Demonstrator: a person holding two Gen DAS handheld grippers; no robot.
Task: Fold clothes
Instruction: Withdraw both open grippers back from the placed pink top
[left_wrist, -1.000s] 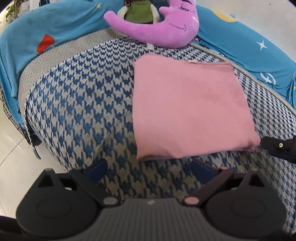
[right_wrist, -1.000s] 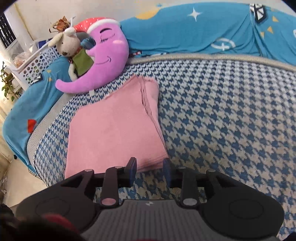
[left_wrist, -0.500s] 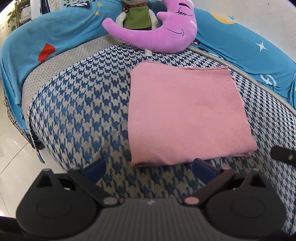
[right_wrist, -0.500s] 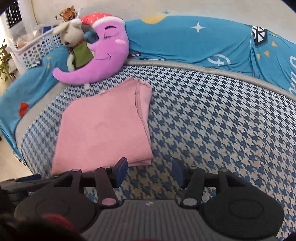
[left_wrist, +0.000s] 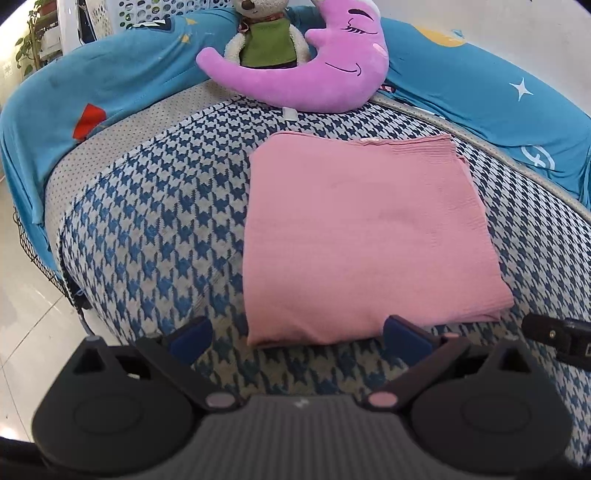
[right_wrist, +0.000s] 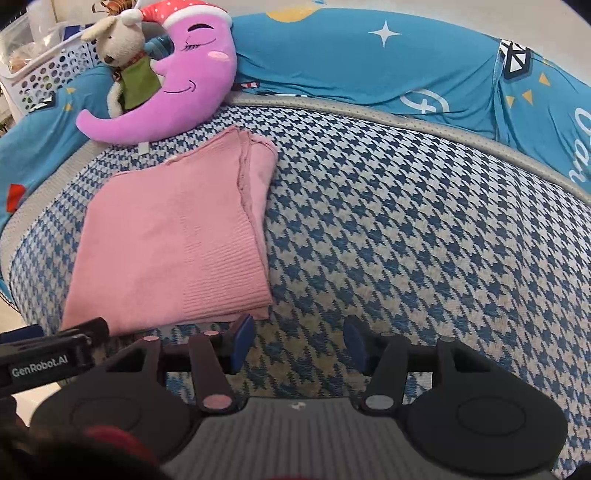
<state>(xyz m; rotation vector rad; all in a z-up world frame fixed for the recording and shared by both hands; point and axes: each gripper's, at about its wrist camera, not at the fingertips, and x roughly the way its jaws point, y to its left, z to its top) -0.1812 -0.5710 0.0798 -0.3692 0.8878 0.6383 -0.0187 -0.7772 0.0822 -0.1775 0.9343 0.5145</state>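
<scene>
From my left wrist camera, I see the pink garment (left_wrist: 362, 236) lying flat on the houndstooth cover (left_wrist: 155, 221) of the bed, already folded into a neat rectangle with several layers visible at its far right corner. My left gripper (left_wrist: 297, 336) hangs just in front of its near edge, with the fingers spread wide and nothing between them. I judge it stands there because the near edge is where a fold can be taken or pressed. The tip of the other tool shows at the right border. Behind the garment lies a purple moon pillow (left_wrist: 314, 81) with a plush bear (left_wrist: 266, 40) leaning on it, and a white perforated basket (left_wrist: 162, 11) stands behind the blue sheet; what it contains I cannot tell from here.

From my right wrist camera, the same garment (right_wrist: 170, 243) lies left of my right gripper (right_wrist: 297, 341), whose fingers are also spread and hold nothing, above bare cover just beside the garment's near right corner. The stacked edges at the far corner (right_wrist: 255, 147) suggest several folds. The white basket (right_wrist: 48, 70) appears at the upper left; something pale is inside, too unclear to name.

This state fits either a finished fold or a pause with one more fold remaining.
</scene>
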